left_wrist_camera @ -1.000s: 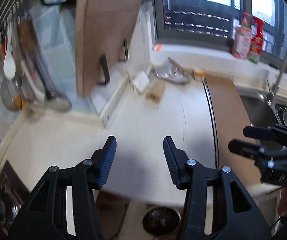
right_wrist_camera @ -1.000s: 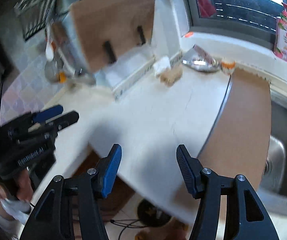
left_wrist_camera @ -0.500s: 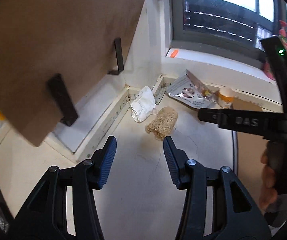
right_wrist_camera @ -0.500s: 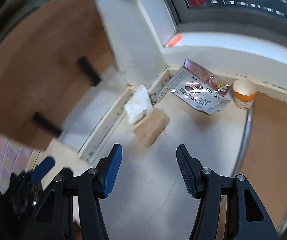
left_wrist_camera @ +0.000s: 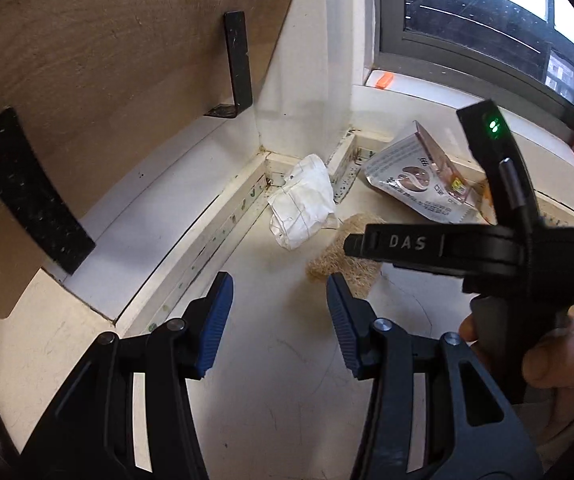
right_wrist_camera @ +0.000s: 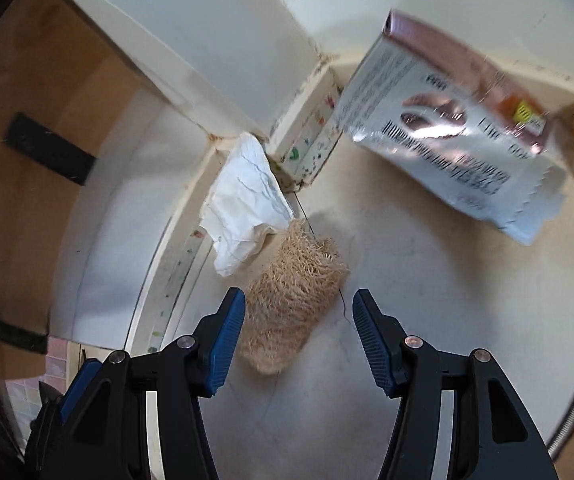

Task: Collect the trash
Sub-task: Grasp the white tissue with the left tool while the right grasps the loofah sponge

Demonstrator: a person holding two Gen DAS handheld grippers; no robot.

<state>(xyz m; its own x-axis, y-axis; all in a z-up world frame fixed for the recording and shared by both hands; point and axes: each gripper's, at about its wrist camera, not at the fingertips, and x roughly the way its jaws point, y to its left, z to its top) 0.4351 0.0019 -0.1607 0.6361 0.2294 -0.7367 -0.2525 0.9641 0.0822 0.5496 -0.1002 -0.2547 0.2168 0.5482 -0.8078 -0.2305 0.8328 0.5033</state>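
Tan loofah pad (right_wrist_camera: 293, 300) just ahead of my right gripper (right_wrist_camera: 299, 340), jaws wide and empty, crumpled white tissue (right_wrist_camera: 243, 208) touching its far end, foil packet (right_wrist_camera: 455, 152) probably clear beyond, my left gripper (left_wrist_camera: 279, 320) likewise agape, bare table (right_wrist_camera: 427, 300) rightward.

A cream countertop (left_wrist_camera: 287, 400) runs into a corner of white walls (left_wrist_camera: 307, 80). Left of that corner a wooden board (left_wrist_camera: 107, 60) leans on black brackets (left_wrist_camera: 239, 60). Right of the corner a dark-framed window (left_wrist_camera: 467, 40) lets in daylight above a white sill (left_wrist_camera: 427, 100)
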